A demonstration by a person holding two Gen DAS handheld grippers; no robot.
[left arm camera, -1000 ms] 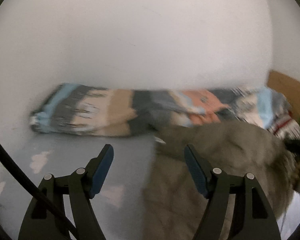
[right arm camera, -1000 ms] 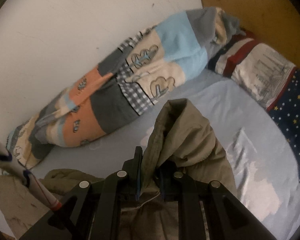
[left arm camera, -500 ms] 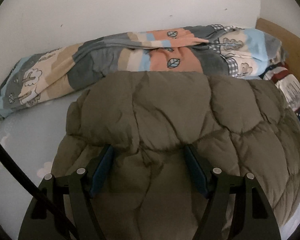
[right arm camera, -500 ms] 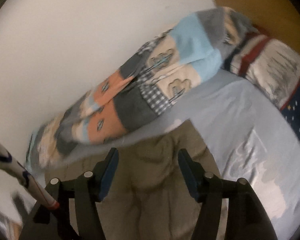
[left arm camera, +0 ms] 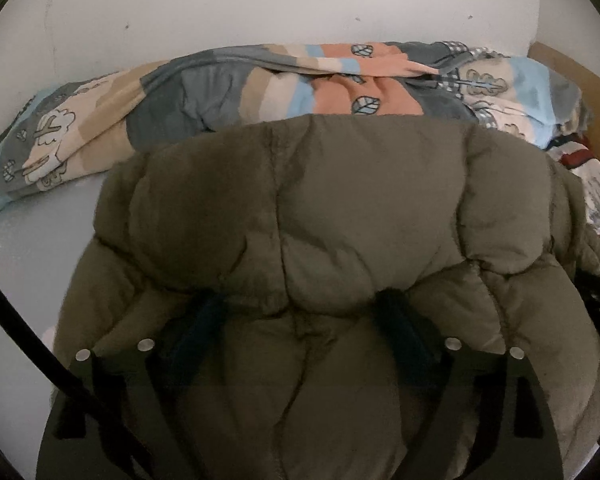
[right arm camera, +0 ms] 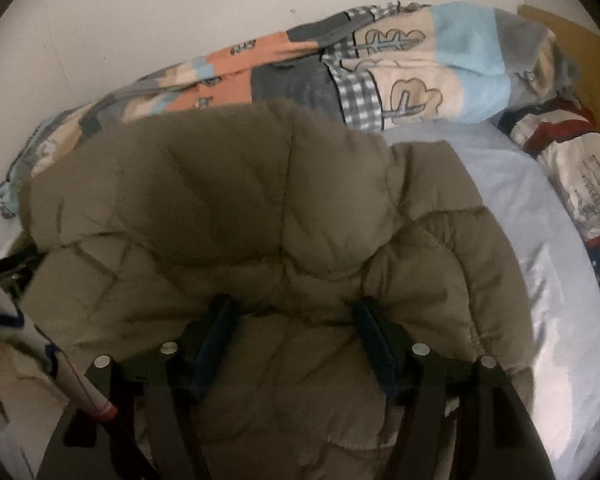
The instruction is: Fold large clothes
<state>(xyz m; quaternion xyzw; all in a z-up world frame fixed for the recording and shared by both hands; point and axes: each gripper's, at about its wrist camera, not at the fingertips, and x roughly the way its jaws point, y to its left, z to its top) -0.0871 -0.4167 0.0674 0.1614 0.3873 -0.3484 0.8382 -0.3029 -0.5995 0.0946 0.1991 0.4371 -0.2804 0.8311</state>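
Note:
An olive-green padded jacket (left arm camera: pixel 340 200) lies bunched on the light blue bed sheet (left arm camera: pixel 28 240) and fills most of both views. My left gripper (left arm camera: pixel 300 304) points down into it. Its jaws are opening wide, a puffy fold bulges between them and hides the fingertips, and the pads do not squeeze it. In the right wrist view the jacket (right arm camera: pixel 240 200) spreads the same way under my right gripper (right arm camera: pixel 294 306). Its jaws are also opening, with quilted fabric lying loose between the blue pads (right arm camera: pixel 216 332).
A patchwork quilt (left arm camera: pixel 260 88) is rolled along the white wall behind the jacket. Printed pillows (right arm camera: pixel 580 168) and a wooden headboard (right arm camera: pixel 560 24) are at the right. Bare sheet (right arm camera: pixel 520 220) shows right of the jacket. A black cable (left arm camera: pixel 20 328) crosses the left view.
The right gripper let go of the jacket fold it pinched, opened and sank onto the jacket. The left gripper came down from over the sheet onto the jacket and spread wider.

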